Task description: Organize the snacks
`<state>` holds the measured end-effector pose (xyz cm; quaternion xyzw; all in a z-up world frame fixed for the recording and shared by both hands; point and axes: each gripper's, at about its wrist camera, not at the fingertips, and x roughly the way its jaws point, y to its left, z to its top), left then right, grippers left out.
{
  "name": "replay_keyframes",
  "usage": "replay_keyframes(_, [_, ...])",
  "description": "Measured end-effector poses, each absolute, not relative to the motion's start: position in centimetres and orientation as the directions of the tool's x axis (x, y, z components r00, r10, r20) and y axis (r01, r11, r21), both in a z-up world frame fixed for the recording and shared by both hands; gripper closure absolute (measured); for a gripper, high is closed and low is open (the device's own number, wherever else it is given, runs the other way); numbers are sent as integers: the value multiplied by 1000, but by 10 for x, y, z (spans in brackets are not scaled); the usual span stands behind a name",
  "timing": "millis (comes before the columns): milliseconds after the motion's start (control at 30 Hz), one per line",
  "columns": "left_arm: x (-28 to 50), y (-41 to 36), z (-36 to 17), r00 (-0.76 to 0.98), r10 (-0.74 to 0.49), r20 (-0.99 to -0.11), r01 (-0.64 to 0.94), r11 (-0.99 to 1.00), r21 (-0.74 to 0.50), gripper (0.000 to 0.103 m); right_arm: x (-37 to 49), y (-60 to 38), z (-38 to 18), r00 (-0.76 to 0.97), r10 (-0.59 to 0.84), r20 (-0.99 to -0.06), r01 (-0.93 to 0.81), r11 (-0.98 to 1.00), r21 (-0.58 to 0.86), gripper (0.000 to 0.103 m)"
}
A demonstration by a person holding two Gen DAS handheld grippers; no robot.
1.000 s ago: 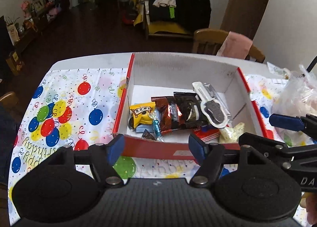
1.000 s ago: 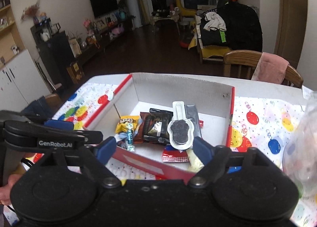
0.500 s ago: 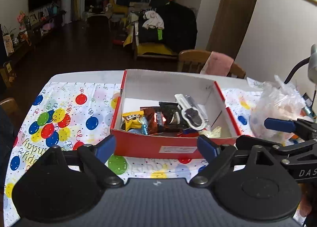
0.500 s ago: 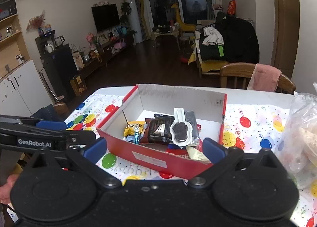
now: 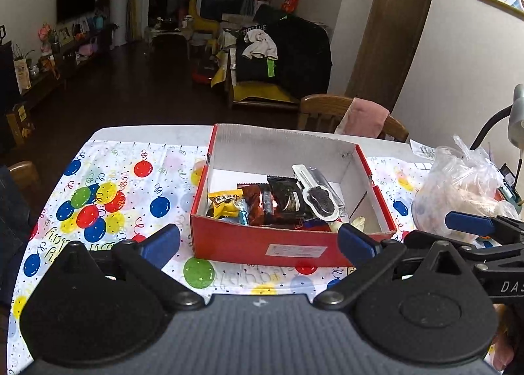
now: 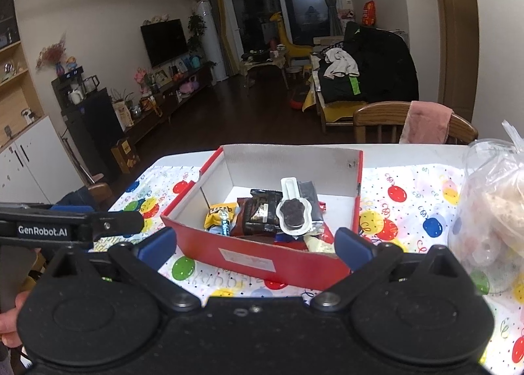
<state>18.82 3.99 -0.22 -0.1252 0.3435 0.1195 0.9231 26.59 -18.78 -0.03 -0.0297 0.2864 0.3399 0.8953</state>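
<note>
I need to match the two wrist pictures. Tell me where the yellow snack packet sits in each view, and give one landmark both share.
Left wrist view: the yellow snack packet lies in the near left corner of the red box, left of centre in the picture.
Right wrist view: the yellow snack packet lies behind the box's near wall, left of the dark wrappers, near the picture's middle.
Shared landmark: the white paw-shaped cookie pack, lying on the dark wrappers.

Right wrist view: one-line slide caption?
Open right tongs face the red box of snacks on the balloon tablecloth.
</note>
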Motion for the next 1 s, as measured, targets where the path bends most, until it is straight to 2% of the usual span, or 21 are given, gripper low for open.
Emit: replay_keyframes(1000, [193, 31, -2, 730, 149, -667, -290, 951, -104, 0, 267, -190, -3, 630, 573, -524, -595, 790, 147, 0])
